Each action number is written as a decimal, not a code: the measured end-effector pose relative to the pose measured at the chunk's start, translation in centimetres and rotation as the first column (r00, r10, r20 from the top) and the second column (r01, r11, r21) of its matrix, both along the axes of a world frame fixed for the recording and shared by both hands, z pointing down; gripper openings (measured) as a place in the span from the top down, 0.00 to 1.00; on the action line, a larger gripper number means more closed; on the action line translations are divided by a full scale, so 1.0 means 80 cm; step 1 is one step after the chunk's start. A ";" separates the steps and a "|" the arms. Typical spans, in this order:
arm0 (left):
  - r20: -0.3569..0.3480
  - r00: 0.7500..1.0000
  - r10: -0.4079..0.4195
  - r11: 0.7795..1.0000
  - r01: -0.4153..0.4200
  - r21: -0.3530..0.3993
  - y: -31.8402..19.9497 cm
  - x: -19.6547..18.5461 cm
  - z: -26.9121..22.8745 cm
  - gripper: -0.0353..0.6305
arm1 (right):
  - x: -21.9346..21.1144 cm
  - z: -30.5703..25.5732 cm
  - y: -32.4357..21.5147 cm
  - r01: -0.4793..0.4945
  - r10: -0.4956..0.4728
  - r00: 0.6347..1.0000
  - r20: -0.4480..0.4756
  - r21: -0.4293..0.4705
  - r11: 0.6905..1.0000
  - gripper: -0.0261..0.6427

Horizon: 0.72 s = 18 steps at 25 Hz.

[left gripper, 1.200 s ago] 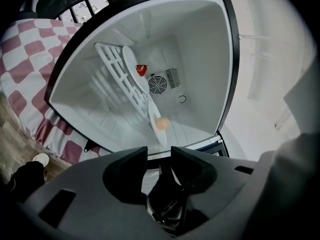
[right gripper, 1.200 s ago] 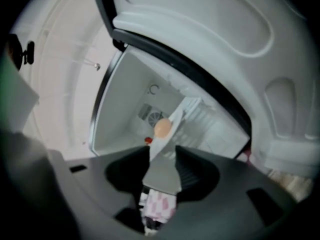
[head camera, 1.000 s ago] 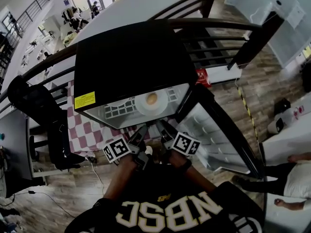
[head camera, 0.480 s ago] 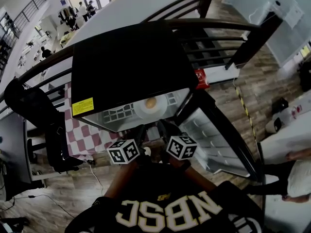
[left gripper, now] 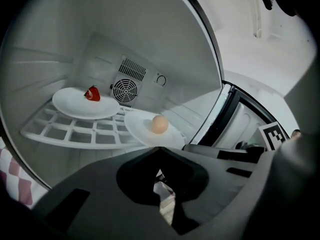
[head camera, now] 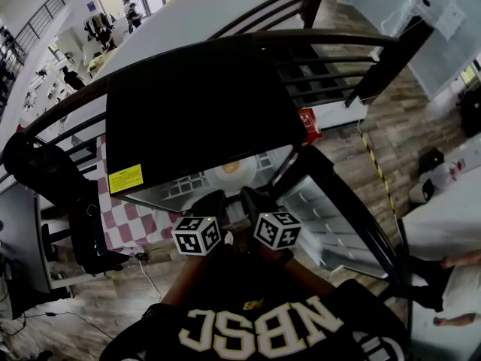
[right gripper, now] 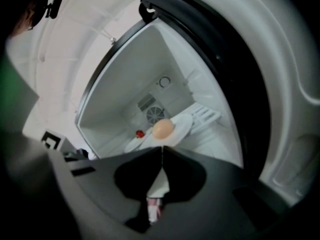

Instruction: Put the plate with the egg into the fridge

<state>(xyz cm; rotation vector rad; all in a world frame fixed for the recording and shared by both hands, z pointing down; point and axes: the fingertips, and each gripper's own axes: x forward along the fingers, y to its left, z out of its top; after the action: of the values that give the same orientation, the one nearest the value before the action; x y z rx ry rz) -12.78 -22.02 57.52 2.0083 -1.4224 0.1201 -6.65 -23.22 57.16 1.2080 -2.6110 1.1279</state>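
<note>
Now both grippers hang just outside the open fridge, side by side and level with its mouth. The left gripper has its jaws pressed together, having just been closing, and nothing is between them. The right gripper likewise has its jaws drawn tight, just closed, with nothing pinched.

The plate lies inside the fridge on the white grid shelf, toward the shelf's right end and close to its front edge. The egg sits on the plate, a little right of its middle. Neither gripper touches the plate; both stand in front of it and clear of the shelf.

A second white plate rests toward the shelf's left rear, near the first, with a small red item on it. Behind it, on the back wall, is a round fan grille.

From the head view, the fridge door stands swung open to the right, and a red-and-white checked cloth shows beneath the fridge at its left.
</note>
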 end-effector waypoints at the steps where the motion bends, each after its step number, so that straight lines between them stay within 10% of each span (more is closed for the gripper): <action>1: 0.001 1.000 0.004 1.000 -0.004 -0.002 -0.003 0.001 0.000 0.91 | 0.000 0.000 -0.003 -0.004 0.004 1.000 0.000 -0.001 1.000 0.92; 18: -0.002 0.999 0.048 0.999 -0.048 -0.021 -0.046 -0.003 -0.003 0.91 | -0.012 0.002 -0.043 -0.054 0.054 0.999 0.001 0.005 0.999 0.92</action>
<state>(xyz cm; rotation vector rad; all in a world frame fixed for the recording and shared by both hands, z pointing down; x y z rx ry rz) -13.03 -25.71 57.32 2.0255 -1.3669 0.1533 -7.64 -26.65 57.35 1.2871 -2.5988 1.1311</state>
